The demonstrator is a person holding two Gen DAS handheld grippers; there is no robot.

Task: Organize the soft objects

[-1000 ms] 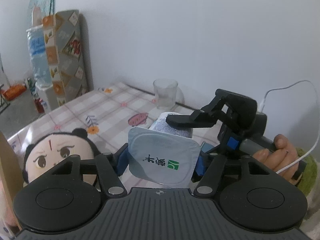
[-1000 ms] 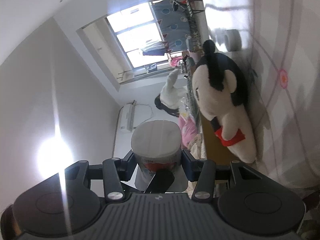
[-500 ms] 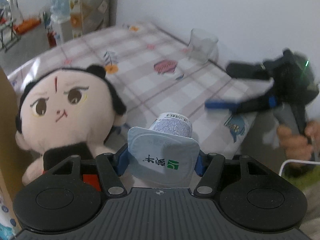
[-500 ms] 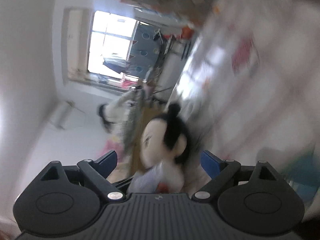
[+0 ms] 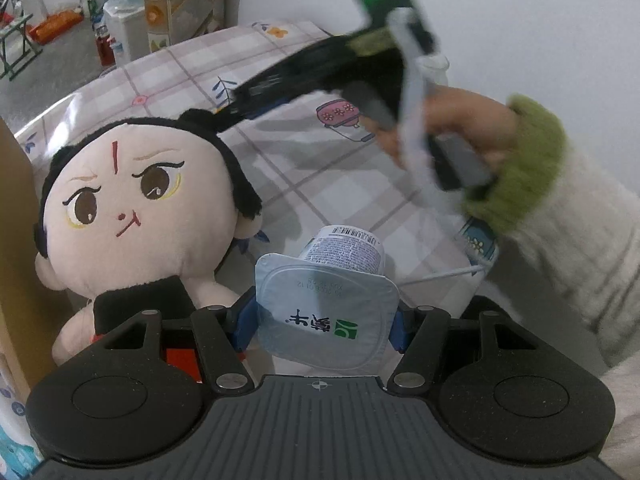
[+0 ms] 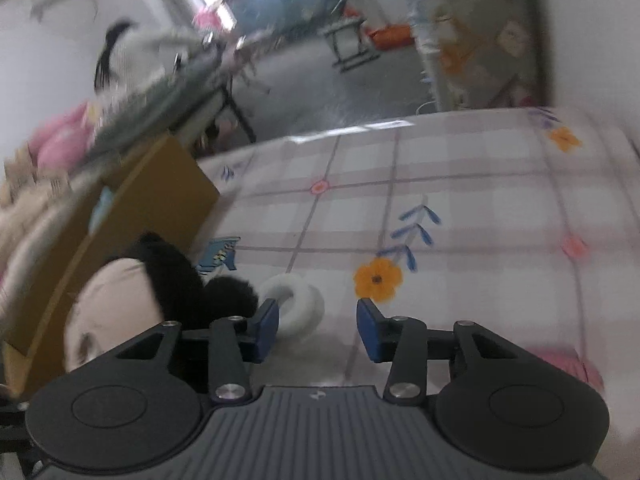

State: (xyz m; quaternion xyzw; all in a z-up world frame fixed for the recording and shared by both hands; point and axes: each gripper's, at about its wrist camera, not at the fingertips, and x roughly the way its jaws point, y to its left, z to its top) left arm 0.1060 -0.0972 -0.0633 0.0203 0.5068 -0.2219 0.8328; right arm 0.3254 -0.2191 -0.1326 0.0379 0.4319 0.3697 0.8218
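Observation:
My left gripper [image 5: 325, 320] is shut on a sealed yogurt cup [image 5: 326, 308], its foil lid facing the camera and its blue pads on both sides. A plush doll [image 5: 132, 208] with black hair lies on the table just left of the cup. A hand in a green-cuffed sleeve holds my right gripper [image 5: 238, 106] above the doll's hair bun. In the right wrist view the right gripper [image 6: 318, 328] is closing with nothing between its blue pads. The doll's head [image 6: 120, 300] is at lower left, and a white ring-shaped roll [image 6: 294, 306] lies just past the left pad.
A checked tablecloth with flower prints [image 5: 320, 184] covers the table. A brown cardboard box [image 6: 140, 216] stands against the doll's far side. A clear glass [image 5: 436, 68] shows partly behind the right gripper, near the white wall. Chairs and clutter fill the floor beyond the table.
The right gripper let go of the cup's bottom, swung away with its jaws wide, then came over the doll's head with them narrower. The left gripper tilted down with the cup.

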